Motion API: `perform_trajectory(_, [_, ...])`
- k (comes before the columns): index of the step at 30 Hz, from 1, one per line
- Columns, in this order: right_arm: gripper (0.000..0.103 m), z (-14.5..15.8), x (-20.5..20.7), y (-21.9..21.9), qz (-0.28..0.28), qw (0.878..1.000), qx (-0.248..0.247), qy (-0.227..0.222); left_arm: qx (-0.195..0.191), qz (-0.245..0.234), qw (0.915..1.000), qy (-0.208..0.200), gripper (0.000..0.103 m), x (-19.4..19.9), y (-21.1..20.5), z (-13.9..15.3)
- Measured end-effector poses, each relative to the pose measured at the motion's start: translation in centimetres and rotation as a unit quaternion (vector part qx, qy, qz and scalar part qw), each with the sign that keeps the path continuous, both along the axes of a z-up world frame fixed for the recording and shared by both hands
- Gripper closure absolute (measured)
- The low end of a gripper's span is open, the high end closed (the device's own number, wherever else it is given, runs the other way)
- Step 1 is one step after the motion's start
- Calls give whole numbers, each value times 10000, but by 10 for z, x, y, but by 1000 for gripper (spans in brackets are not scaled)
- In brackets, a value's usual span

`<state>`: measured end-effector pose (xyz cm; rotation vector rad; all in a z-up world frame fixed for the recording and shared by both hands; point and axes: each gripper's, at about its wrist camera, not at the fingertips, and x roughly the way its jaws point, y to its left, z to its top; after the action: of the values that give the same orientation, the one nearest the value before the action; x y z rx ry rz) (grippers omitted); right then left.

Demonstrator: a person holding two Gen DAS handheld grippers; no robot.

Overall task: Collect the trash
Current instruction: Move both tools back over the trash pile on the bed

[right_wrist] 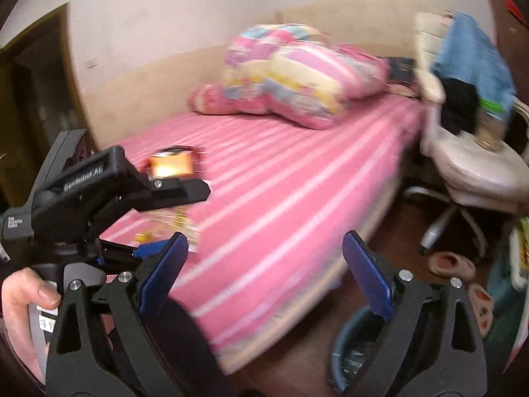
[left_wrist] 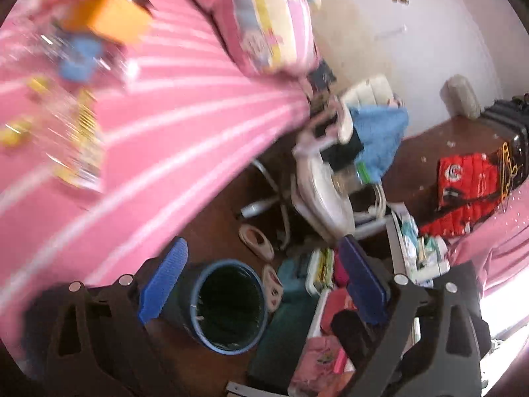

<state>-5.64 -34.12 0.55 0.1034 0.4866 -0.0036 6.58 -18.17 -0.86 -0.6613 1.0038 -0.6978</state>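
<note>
Trash lies on the pink striped bed (left_wrist: 172,125): an orange box (left_wrist: 109,16), a blue wrapper (left_wrist: 79,59) and a yellow packet (left_wrist: 79,145), all blurred. A blue-rimmed bin (left_wrist: 228,307) stands on the floor by the bed. My left gripper (left_wrist: 264,281) is open and empty above the bin. In the right wrist view the left gripper's body (right_wrist: 99,192) hovers over the bed near the orange box (right_wrist: 172,165) and yellow packet (right_wrist: 175,221). My right gripper (right_wrist: 264,274) is open and empty over the bed's edge; the bin (right_wrist: 353,350) sits low right.
A pink patterned quilt (right_wrist: 291,72) is piled at the bed's head. A white swivel chair (right_wrist: 469,165) with a blue cloth and black items stands beside the bed. Slippers (right_wrist: 453,264), storage boxes (left_wrist: 317,281), a red jacket (left_wrist: 466,192) and a suitcase (left_wrist: 509,129) crowd the floor.
</note>
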Motion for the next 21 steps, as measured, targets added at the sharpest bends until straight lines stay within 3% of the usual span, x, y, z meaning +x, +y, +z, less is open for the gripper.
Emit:
perform_trajectory(4, [9,9,20,50,526,9986,-103,-32,111,565,9983,-118,12,0,58,12])
perform_trajectory(11, [9,6,62,93,1073,9910,724,346,731,1307,9860,-735,12,2,140,19])
perform_trajectory(15, [9,-2,91,98,1276,9778,1523,669,1364,1377,9713,-1380,12,15,162,22])
perform_trajectory(21, [9,-23,144,92,1324,9399,2944,1111,2162,1232,9416,-2269,12,45,163,23])
